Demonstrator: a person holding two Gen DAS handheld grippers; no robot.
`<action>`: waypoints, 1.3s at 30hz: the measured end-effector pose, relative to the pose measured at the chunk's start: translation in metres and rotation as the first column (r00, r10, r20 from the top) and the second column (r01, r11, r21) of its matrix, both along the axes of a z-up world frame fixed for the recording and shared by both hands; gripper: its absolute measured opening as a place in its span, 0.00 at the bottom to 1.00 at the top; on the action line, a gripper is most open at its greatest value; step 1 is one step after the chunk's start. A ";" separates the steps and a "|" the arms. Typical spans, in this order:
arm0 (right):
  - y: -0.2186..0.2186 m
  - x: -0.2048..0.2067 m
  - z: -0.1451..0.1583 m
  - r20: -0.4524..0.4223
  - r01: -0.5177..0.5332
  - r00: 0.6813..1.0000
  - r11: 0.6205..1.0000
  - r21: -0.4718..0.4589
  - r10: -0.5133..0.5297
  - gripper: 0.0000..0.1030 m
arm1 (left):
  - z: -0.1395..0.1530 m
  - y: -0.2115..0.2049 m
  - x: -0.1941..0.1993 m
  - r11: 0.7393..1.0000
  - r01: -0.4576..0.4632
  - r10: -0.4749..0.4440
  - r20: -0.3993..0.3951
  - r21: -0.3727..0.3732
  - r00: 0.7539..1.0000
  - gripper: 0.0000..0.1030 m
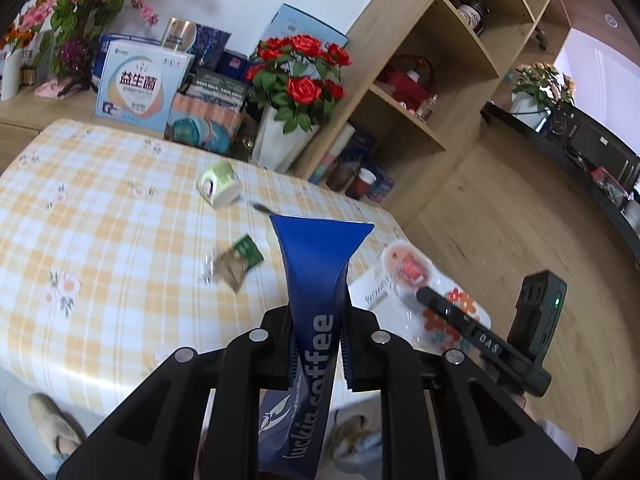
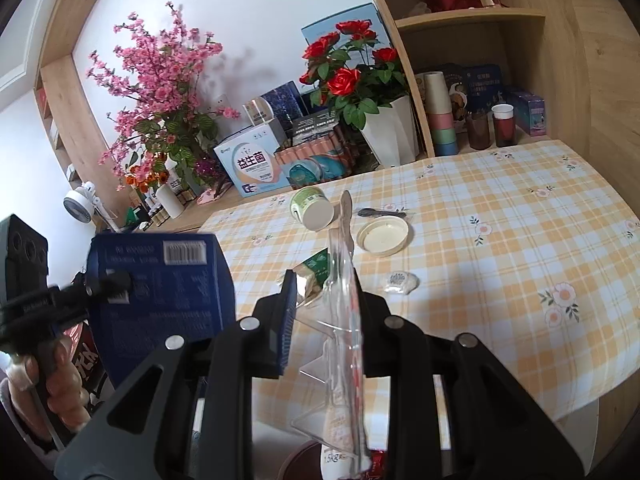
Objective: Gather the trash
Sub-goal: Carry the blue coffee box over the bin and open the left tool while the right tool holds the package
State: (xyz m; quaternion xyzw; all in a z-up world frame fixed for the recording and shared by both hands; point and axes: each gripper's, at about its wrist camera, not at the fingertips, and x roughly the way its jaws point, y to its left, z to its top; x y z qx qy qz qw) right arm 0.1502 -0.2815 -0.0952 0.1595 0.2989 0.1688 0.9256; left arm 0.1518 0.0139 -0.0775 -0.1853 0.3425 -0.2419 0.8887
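Observation:
My left gripper [image 1: 318, 320] is shut on a flattened blue "luckin coffee" carton [image 1: 316, 268], held up over the near edge of the checked table [image 1: 100, 208]. The right wrist view shows that carton [image 2: 160, 284] at the left, with a hand below it. My right gripper [image 2: 326, 300] is shut on a clear plastic package [image 2: 344, 320] with a white and red label. That package [image 1: 400, 276] also shows in the left wrist view. On the table lie a tipped yogurt cup [image 2: 312, 208], a green tea wrapper [image 1: 240, 258], a cream lid [image 2: 383, 236] and a crumpled white wrapper [image 2: 402, 282].
A white pot of red roses [image 2: 390, 132], several boxes [image 2: 256, 164] and pink blossoms [image 2: 160, 92] stand behind the table. Stacked cups [image 2: 440, 116] sit in the wooden shelf unit. A small black cord [image 2: 380, 213] lies near the lid. A slippered foot [image 1: 56, 428] is on the floor.

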 end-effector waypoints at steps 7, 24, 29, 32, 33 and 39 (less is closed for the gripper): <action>0.003 -0.033 0.007 0.020 0.000 1.000 1.000 0.001 0.000 0.26 | -0.016 -0.011 -0.039 0.998 0.039 -0.038 -0.031 0.039 0.999 0.16; -0.013 -0.068 0.001 0.011 0.018 1.000 1.000 0.023 -0.019 0.26 | -0.092 -0.046 -0.076 0.985 0.139 -0.116 -0.197 0.105 0.973 0.17; -0.017 -0.069 -0.007 -0.002 0.025 1.000 0.999 0.027 -0.025 0.26 | -0.111 -0.056 -0.071 0.980 0.159 -0.128 -0.241 0.116 0.962 0.17; -0.018 -0.068 -0.013 -0.012 0.026 1.000 0.999 0.028 -0.026 0.26 | -0.121 -0.063 -0.068 0.977 0.174 -0.137 -0.265 0.120 0.954 0.17; -0.018 -0.069 -0.014 -0.015 0.026 1.000 0.999 0.029 -0.026 0.26 | -0.123 -0.066 -0.067 0.975 0.182 -0.143 -0.269 0.124 0.952 0.17; -0.017 -0.065 -0.020 -0.033 0.021 0.999 0.999 0.026 -0.020 0.26 | -0.128 -0.067 -0.063 0.977 0.181 -0.143 -0.280 0.116 0.949 0.47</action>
